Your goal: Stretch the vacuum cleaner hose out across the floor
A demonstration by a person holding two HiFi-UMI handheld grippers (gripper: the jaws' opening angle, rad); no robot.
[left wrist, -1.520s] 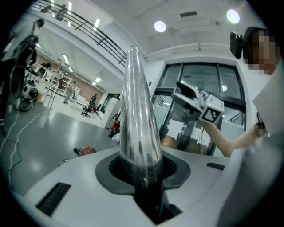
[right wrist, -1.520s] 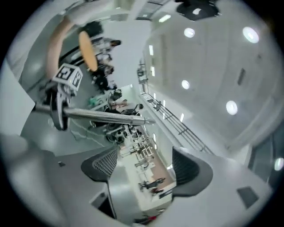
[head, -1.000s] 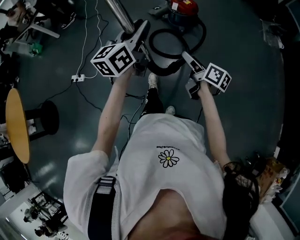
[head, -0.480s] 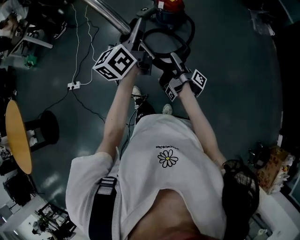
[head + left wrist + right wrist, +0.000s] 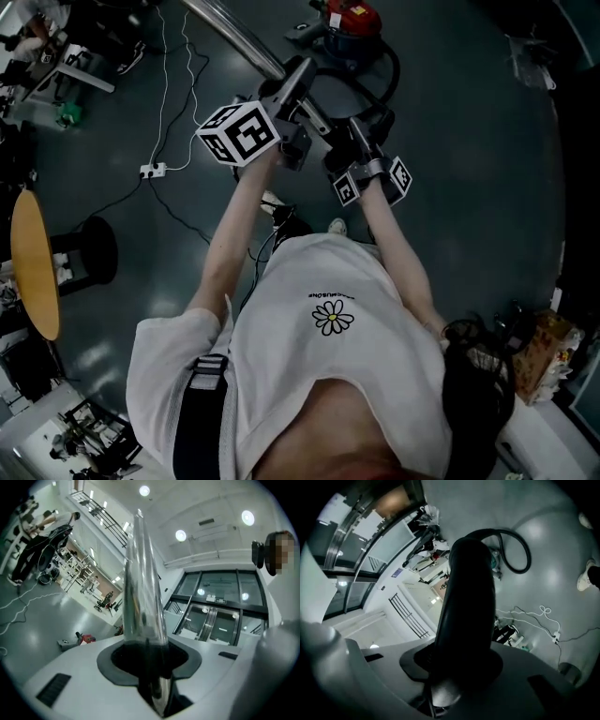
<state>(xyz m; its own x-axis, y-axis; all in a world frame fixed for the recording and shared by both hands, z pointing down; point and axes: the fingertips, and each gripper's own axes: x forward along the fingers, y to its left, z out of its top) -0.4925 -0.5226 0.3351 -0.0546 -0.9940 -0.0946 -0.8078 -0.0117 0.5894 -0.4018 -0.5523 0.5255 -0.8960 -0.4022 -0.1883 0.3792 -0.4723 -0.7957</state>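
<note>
A red vacuum cleaner (image 5: 349, 19) stands on the dark floor ahead of me. Its black hose (image 5: 386, 70) lies curled in a loop beside it, also seen as the hose (image 5: 521, 550) in the right gripper view. My left gripper (image 5: 298, 73) is shut on the chrome wand tube (image 5: 143, 583), which runs straight out between its jaws. My right gripper (image 5: 361, 127) sits close beside the left one. Its jaws have just been closing, and the thick black hose handle (image 5: 468, 611) fills the gap between them and is gripped.
A white cable with a power strip (image 5: 150, 171) and dark cables trail over the floor at the left. A round wooden table (image 5: 33, 262) and a black stool (image 5: 86, 239) stand at the far left. My shoes (image 5: 335, 225) are below the grippers. A cardboard box (image 5: 539, 342) sits at the lower right.
The right gripper has rolled over, swung left toward the left gripper and closed on the black hose handle. The left gripper has kept its hold on the chrome tube and shifted slightly.
</note>
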